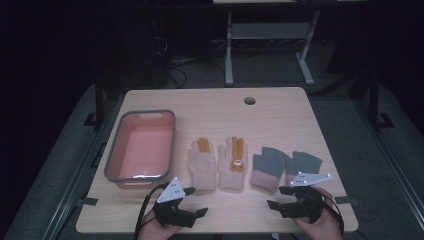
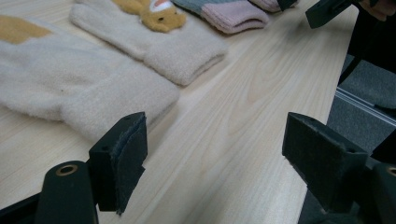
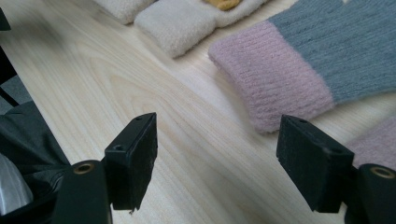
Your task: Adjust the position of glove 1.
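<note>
Both grippers sit low at the table's [image 1: 280,107] near edge, jaws spread wide and empty: left gripper [image 1: 198,201] just short of the cream gloves [image 1: 218,161], right gripper [image 1: 276,197] by the grey-and-pink gloves [image 1: 285,167]. Farther left stands a pink tub [image 1: 141,146].

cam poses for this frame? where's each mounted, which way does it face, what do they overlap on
High view: above the person's side, facing forward and down on the table; shows pink bin, four gloves, both hands, left gripper, right gripper.
Left gripper view: rides the left gripper, low over the wood, looking between its open fingers past the cream gloves toward the right gripper.
Right gripper view: rides the right gripper, facing the grey-pink glove between open fingers.
Shared: both gripper views catch cream cuffs and that grey-pink glove.
</note>
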A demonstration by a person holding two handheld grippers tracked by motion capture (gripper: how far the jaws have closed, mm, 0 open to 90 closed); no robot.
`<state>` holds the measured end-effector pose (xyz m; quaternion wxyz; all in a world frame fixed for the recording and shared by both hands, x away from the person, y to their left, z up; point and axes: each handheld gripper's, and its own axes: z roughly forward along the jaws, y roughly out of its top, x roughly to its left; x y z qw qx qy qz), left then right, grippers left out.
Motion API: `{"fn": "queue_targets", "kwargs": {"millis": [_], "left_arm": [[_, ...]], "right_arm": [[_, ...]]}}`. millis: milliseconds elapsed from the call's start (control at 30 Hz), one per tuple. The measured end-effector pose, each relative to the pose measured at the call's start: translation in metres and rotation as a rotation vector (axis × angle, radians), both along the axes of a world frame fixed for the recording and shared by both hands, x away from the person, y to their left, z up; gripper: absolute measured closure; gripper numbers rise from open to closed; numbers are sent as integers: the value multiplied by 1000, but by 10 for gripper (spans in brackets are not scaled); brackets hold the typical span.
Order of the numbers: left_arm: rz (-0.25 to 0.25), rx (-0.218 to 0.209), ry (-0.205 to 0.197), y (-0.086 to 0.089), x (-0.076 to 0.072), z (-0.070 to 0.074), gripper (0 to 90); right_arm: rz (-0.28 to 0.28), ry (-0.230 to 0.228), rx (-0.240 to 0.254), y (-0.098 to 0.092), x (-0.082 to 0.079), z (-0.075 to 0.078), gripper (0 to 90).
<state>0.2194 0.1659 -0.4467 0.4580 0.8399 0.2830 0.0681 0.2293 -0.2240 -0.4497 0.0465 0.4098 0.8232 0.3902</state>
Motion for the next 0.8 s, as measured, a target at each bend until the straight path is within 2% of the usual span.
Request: {"fn": "queue_targets", "kwargs": {"millis": [233,433,533,733,800], "left_arm": [[-6,-17,5,0,0,0,223],[-15,-12,-7,-1,-4,1,224],[-13,-12,-7,-1,-4,1,224],[-8,-15,-9,-1,-3,1,223],[-10,-8,-5,-2,-2,0,224]], "right_arm": [[-7,-5,4,-2,1,2,290],[-21,-6,21,-5,6,5,290],[-7,11,7,-3,11,8,288],[41,32,14,4,23,21,288],[66,36,-17,12,30,26,288]]}}
